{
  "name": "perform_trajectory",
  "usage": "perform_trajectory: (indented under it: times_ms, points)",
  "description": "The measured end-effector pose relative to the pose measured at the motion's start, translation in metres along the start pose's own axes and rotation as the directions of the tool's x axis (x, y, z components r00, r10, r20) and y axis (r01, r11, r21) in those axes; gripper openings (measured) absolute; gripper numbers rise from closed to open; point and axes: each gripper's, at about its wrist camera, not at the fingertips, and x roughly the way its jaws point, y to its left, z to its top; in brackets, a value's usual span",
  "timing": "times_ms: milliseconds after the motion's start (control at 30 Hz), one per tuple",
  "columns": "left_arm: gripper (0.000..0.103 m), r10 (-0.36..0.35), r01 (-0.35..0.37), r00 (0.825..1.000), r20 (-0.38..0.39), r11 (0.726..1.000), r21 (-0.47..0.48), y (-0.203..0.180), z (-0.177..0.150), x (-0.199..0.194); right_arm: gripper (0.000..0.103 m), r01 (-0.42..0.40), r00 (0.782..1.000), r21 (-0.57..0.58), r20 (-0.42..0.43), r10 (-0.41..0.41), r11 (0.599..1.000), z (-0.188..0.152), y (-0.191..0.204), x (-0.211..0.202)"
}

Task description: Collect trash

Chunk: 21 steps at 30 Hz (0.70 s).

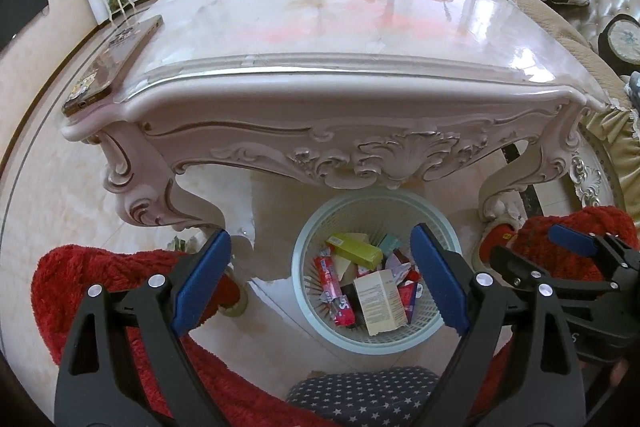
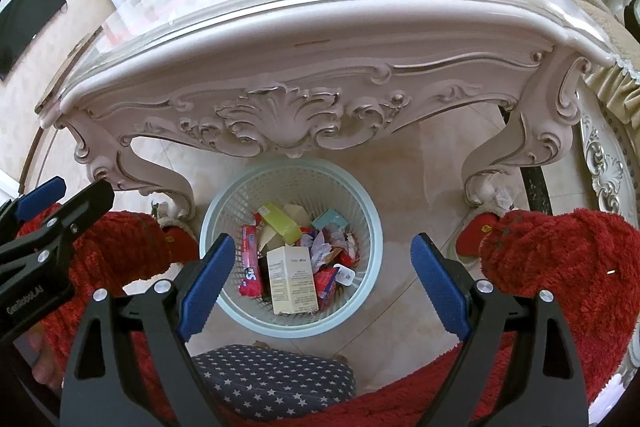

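Your left gripper (image 1: 320, 277) and right gripper (image 2: 322, 277) both hang with fingers spread wide and gripping nothing, above the pale-blue round plastic mesh wastebasket (image 2: 370, 223) on the tiled floor just below the carved white marble-topped table (image 1: 320, 27). Inside it lie a white printed carton (image 2: 292, 279), its text too small to read, a yellow-green box (image 2: 280, 223) and a red wrapper (image 2: 250, 261) lettered "S". "GenRobot.AI" shows on the left gripper's body.

Trash (image 2: 294, 279) in basket (image 2: 370, 227) on floor, below table edge (image 2: 320, 27).
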Motion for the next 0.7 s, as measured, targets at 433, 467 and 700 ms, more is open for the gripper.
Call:
perform_trajectory:
  times_ms: [433,467,700]
  points:
    - [0.088,-0.037,0.037,0.999,0.011,0.999,-0.034,0.0079,-0.0004,-0.0008,0.085,0.004,1.000,-0.009,0.001,-0.004,1.000,0.0008,-0.0011,0.0006]
    - [0.088,-0.034,0.034,0.999,0.012,0.999,-0.030,0.0070,-0.0006,-0.0011,0.085,0.005,1.000,-0.008,0.001,-0.005,1.000,0.0008,-0.0003,0.0008]
    - [0.088,-0.015,0.015,1.000,-0.001,1.000,-0.005,0.0013,0.0001,0.0017,0.085,0.009,1.000,-0.013,0.003,-0.009,1.000,0.0011,0.0006,0.0013]
